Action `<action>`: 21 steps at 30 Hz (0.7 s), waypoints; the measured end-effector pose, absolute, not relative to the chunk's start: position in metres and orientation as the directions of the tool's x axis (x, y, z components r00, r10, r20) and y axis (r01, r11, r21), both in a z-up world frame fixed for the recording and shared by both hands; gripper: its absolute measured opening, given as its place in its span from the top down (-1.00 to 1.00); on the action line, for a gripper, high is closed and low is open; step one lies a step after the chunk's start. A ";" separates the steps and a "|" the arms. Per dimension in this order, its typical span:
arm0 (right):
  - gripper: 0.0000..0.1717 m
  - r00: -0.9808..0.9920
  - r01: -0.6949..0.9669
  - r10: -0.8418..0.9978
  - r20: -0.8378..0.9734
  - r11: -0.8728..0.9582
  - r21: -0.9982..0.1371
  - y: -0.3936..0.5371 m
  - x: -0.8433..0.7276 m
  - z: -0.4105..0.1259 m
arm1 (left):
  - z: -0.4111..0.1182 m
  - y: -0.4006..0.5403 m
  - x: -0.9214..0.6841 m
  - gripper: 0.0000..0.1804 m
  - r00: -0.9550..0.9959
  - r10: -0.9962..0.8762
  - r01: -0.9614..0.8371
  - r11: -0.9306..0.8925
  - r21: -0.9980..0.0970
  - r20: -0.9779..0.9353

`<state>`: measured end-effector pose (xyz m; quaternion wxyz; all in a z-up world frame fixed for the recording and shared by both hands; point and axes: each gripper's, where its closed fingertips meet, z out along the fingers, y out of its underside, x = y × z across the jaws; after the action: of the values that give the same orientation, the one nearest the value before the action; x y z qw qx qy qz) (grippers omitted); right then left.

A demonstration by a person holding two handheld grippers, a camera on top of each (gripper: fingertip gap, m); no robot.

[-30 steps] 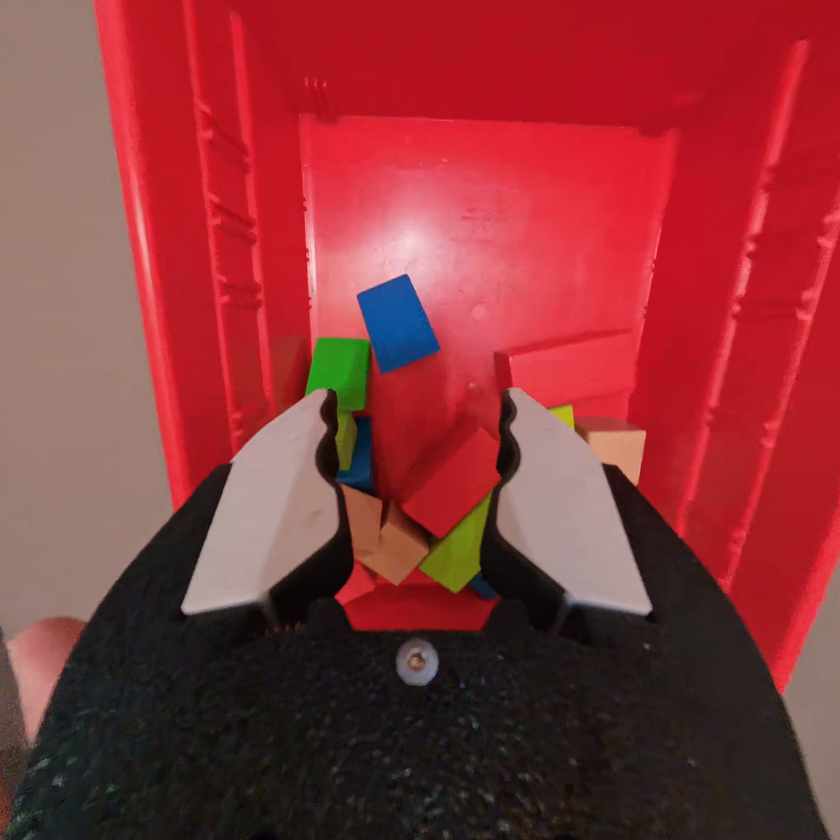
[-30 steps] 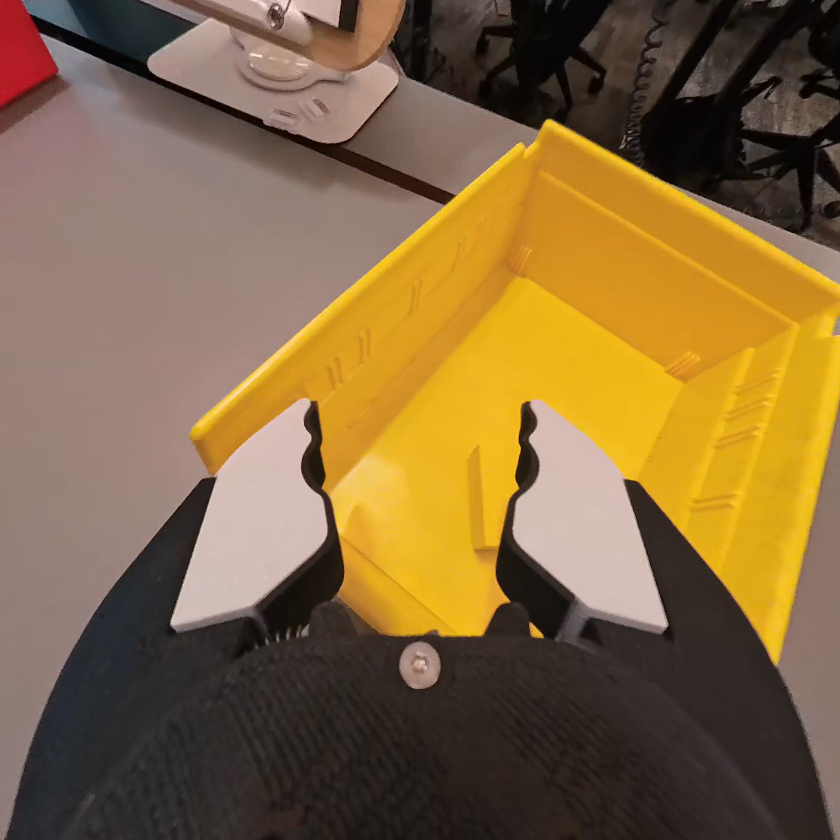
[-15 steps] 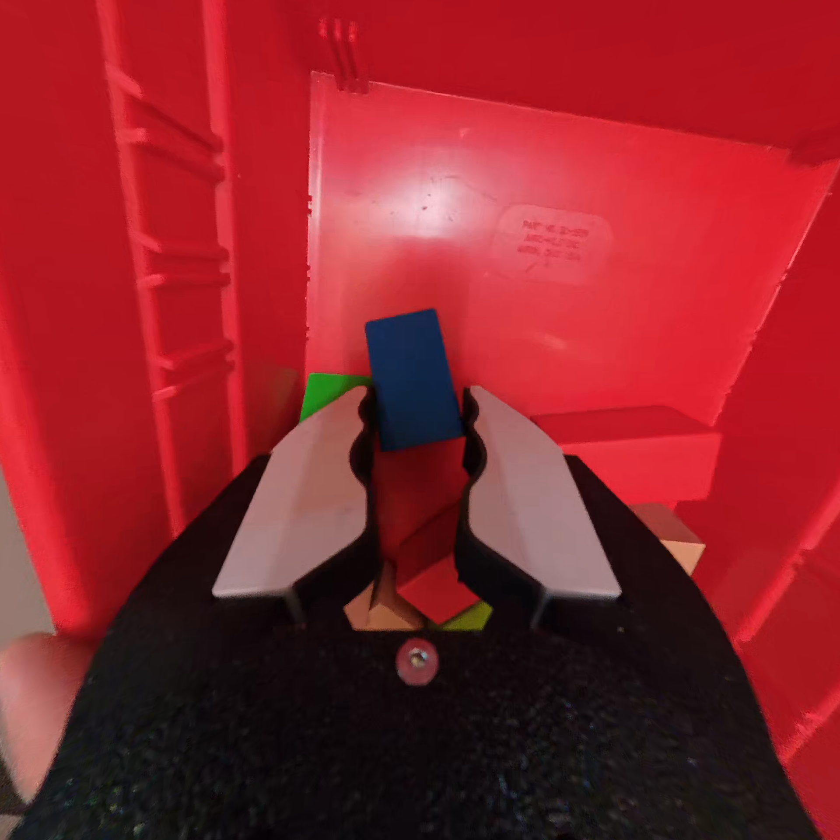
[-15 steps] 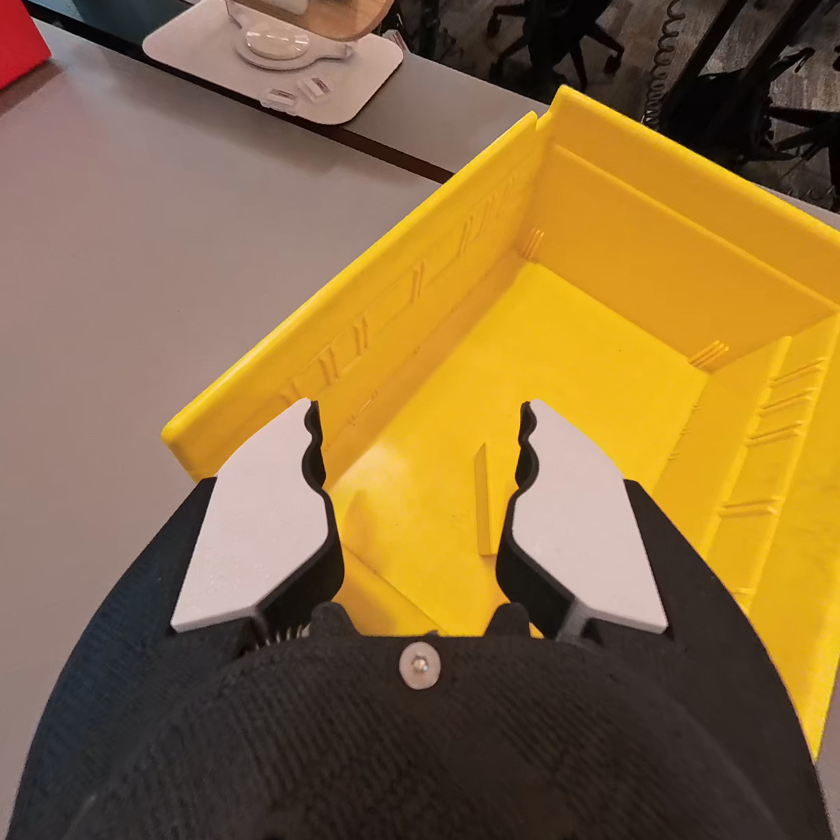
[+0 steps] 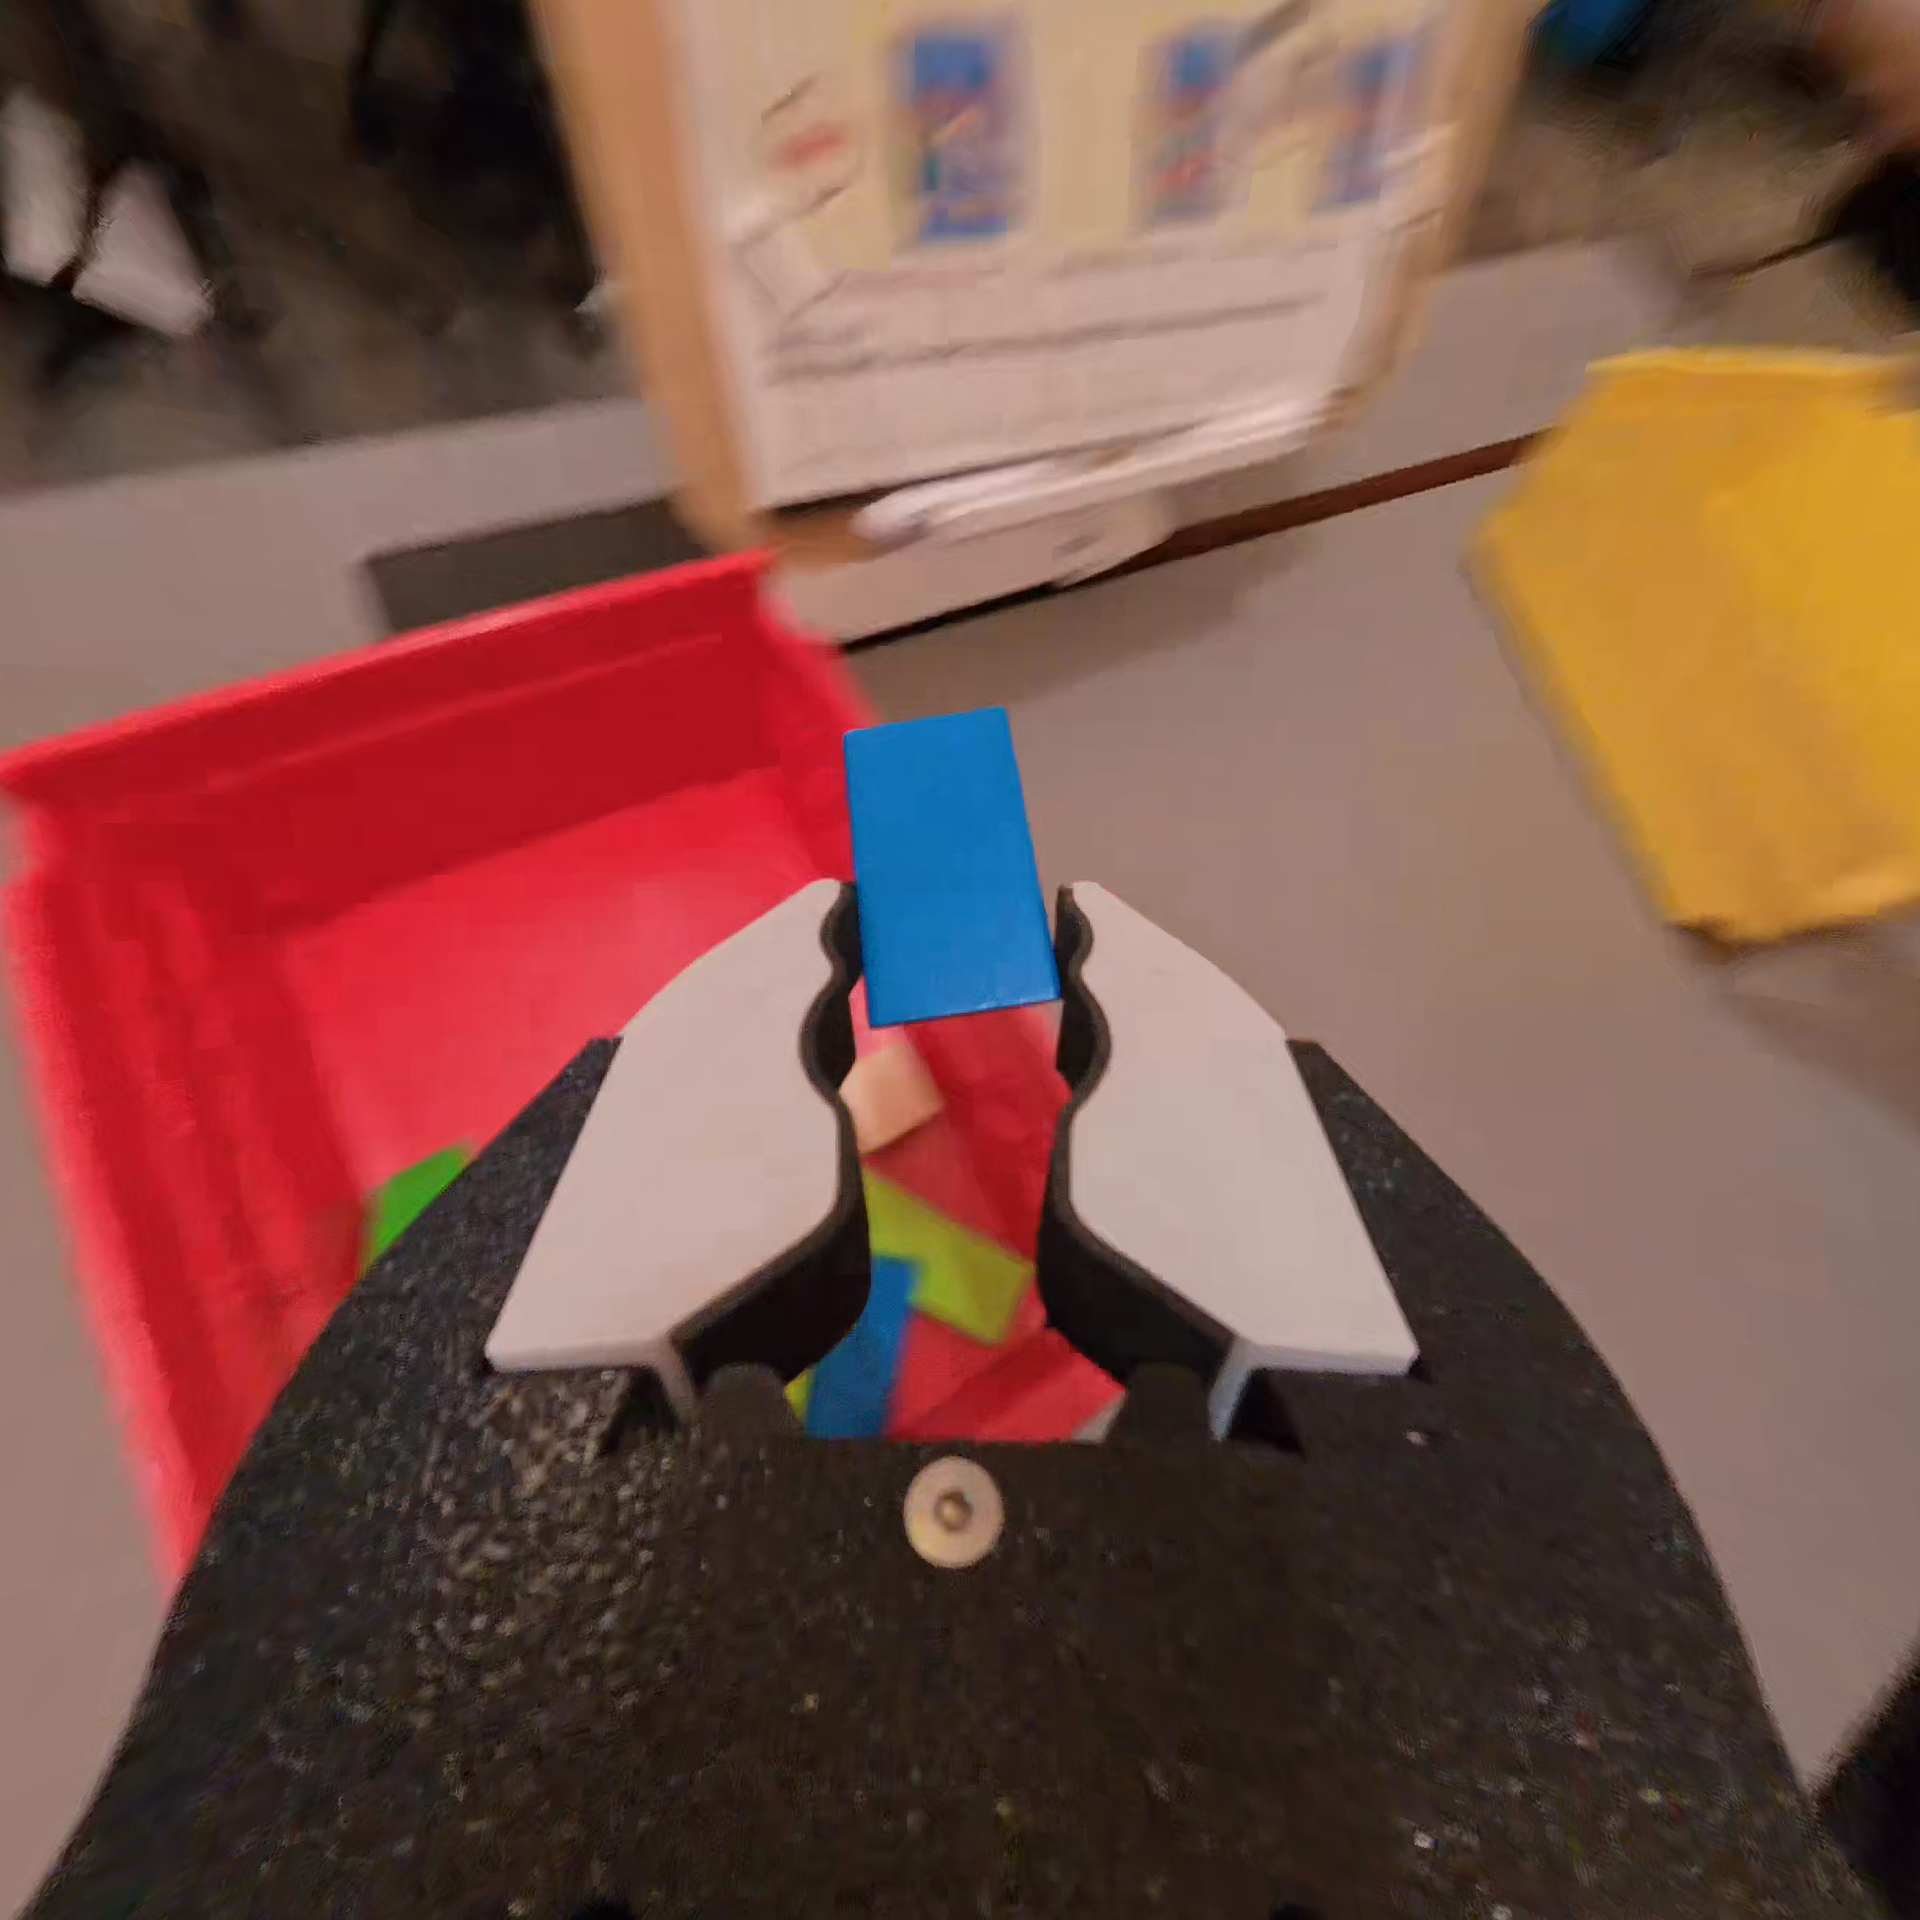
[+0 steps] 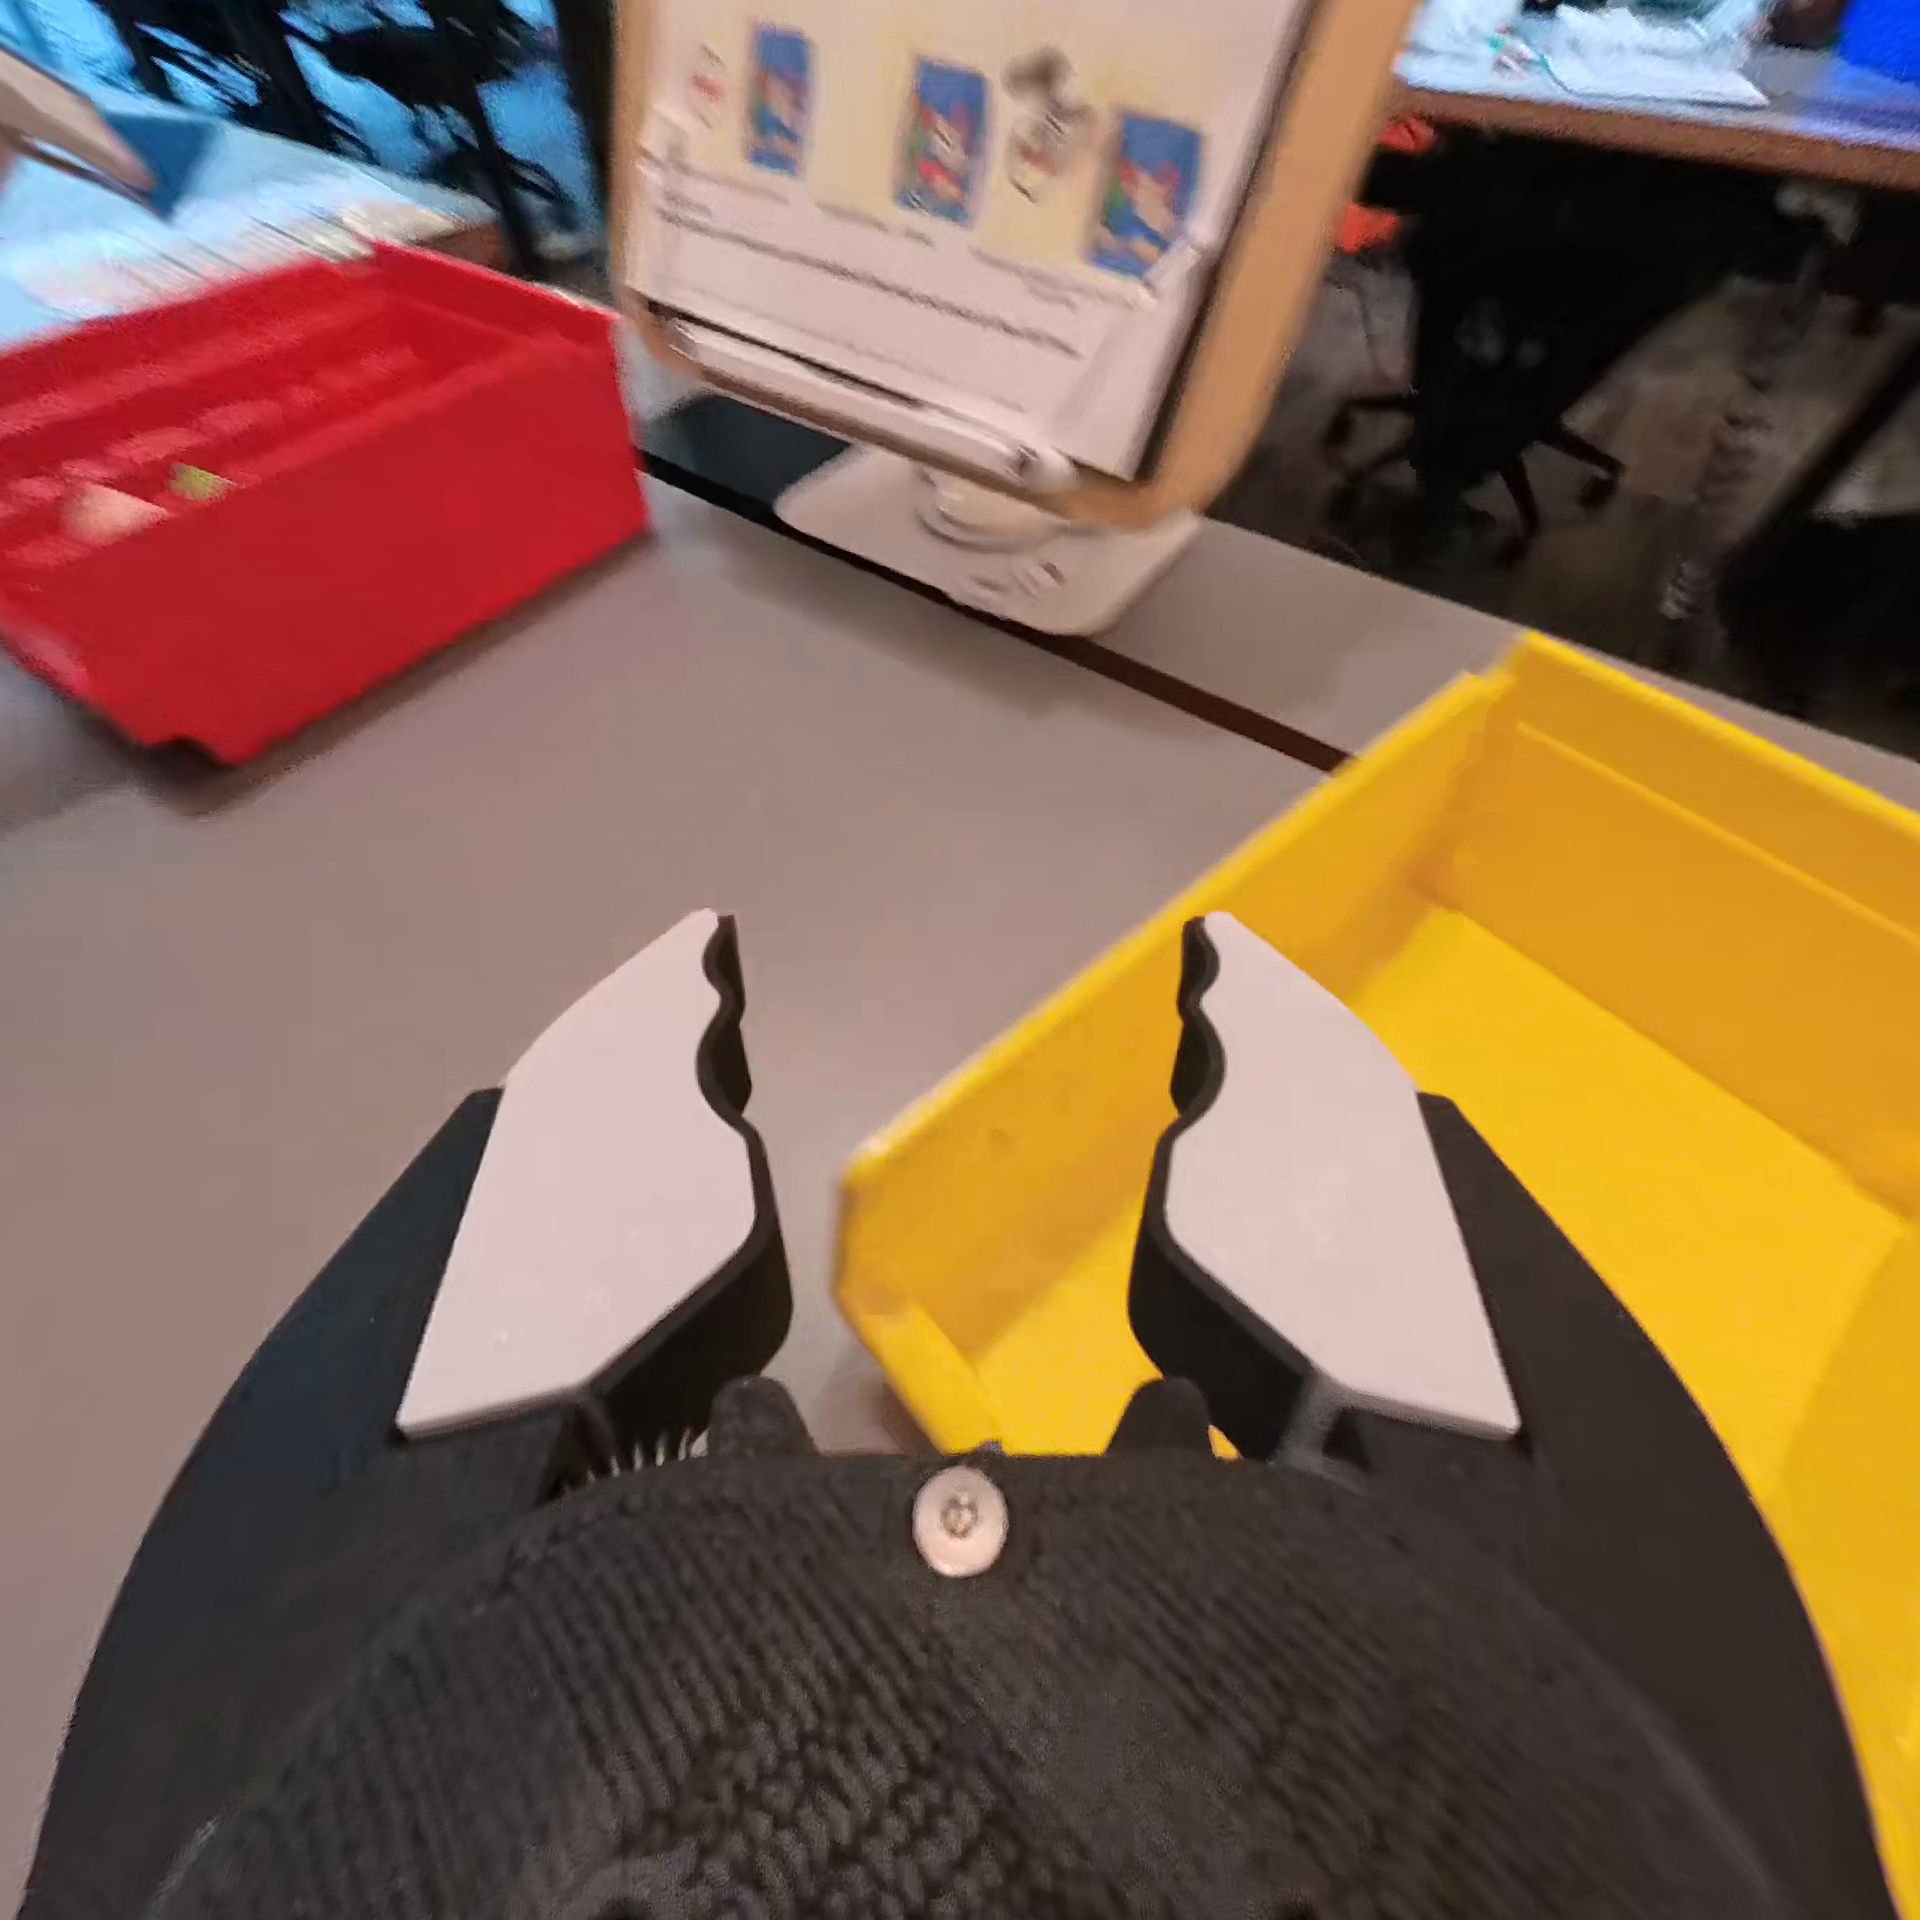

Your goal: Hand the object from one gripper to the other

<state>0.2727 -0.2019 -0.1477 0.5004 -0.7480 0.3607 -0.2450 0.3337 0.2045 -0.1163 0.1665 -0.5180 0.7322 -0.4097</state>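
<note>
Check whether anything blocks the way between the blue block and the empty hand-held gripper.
Nothing visible does. The left hand-held gripper grips the blue block above the red bin; the right hand-held gripper is open over bare table.

Your left gripper's [image 5: 954, 935] black body hides the near end of the red bin [image 5: 416, 790], and only slivers of the blocks [image 5: 935, 1278] inside show between its fingers. The yellow bin [image 5: 1725, 644] is smeared by motion and cut by the right edge. In your right wrist view, the red bin's [image 6: 312, 540] contents are too blurred to tell, and the propped board [image 6: 935, 208] runs off the top edge.
</note>
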 end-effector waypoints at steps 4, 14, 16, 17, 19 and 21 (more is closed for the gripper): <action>0.16 0.821 -0.187 -0.561 -0.106 -0.089 -0.978 -0.129 0.237 -0.106 | -0.064 0.121 0.257 0.61 -0.731 -0.638 -0.388 0.094 -0.917 0.243; 0.16 0.991 -0.125 -0.022 -0.131 0.175 -0.977 -0.015 0.135 -0.049 | -0.060 0.012 0.113 0.61 -0.940 -0.339 -0.038 -0.009 -0.999 0.039; 0.18 0.994 -0.103 0.046 -0.097 0.165 -0.981 -0.010 0.120 -0.048 | -0.065 0.005 0.104 0.61 -0.932 -0.361 -0.018 -0.039 -0.999 0.031; 0.19 0.994 -0.087 0.074 -0.076 0.157 -0.984 -0.009 0.114 -0.048 | -0.067 0.003 0.099 0.62 -0.929 -0.369 -0.003 -0.057 -0.998 0.024; 0.18 0.995 -0.051 0.096 -0.037 0.146 -0.988 -0.009 0.108 -0.048 | -0.070 0.000 0.090 0.62 -0.936 -0.350 0.011 -0.096 -0.995 0.024; 0.20 0.994 -0.034 0.105 -0.018 0.144 -0.989 -0.010 0.105 -0.048 | -0.076 -0.001 0.089 0.62 -0.937 -0.348 -0.004 -0.101 -0.995 0.039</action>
<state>0.1049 -0.0104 -0.0481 0.7557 -0.6528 -0.0275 0.0460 0.0892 -0.0007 -0.0764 0.1176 -0.1333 0.6599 -0.7300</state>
